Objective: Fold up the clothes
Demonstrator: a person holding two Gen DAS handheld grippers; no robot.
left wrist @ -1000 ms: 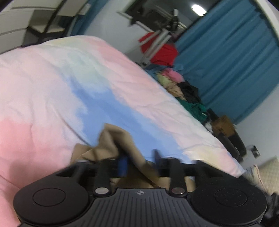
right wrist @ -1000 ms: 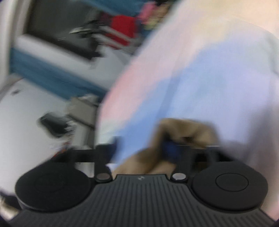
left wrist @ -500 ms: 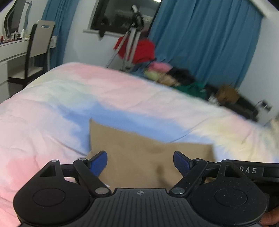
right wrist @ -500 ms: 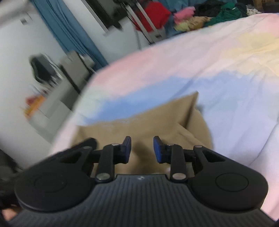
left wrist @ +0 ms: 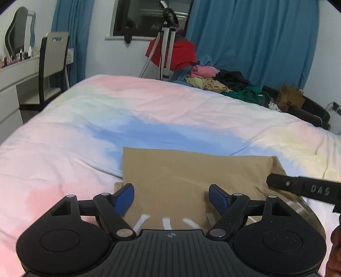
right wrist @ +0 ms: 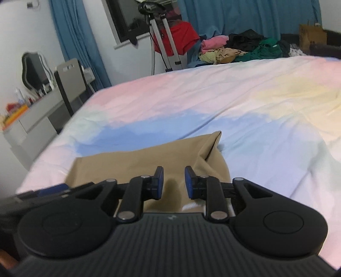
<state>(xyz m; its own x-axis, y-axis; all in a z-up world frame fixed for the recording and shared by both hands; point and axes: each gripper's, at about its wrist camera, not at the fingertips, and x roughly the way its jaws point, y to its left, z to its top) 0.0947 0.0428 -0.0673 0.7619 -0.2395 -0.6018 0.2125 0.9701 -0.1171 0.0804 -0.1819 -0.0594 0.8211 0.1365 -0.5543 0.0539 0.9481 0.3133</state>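
Since a second ago, both grippers have let go of the bunched tan garment (left wrist: pixel 191 176), which now lies spread in a flat folded rectangle on the bed, and both views have rolled upright.

At the far left of the room stands a white dresser (left wrist: pixel 12 85) with small bottles and a mirror on it, and a chair (left wrist: pixel 53 61) is drawn up beside it. Blue curtains (left wrist: pixel 251 38) hang on either side of a dark window (left wrist: pixel 149 19). Below the window a tripod (left wrist: pixel 166 49) stands in front of a red cloth (left wrist: pixel 181 55). To its right a heap of unfolded clothes (left wrist: pixel 226 83) in pink, yellow, black and green lies beyond the far edge of the bed, and further right sits a cardboard box (left wrist: pixel 289 98).

The bedspread (left wrist: pixel 149 110) is pastel: pink, pale green, blue and yellow patches, lightly creased. The garment rests on its near part, over the blue patch; its right corner looks puckered, though the right wrist view is a little blurred.

The left gripper (left wrist: pixel 171 199) hovers over the near edge of the garment with its jaws wide, nothing between the blue pads. The right gripper (right wrist: pixel 172 182) is over the garment's right half, its jaws narrow and closing, the pads apart and gripping nothing.
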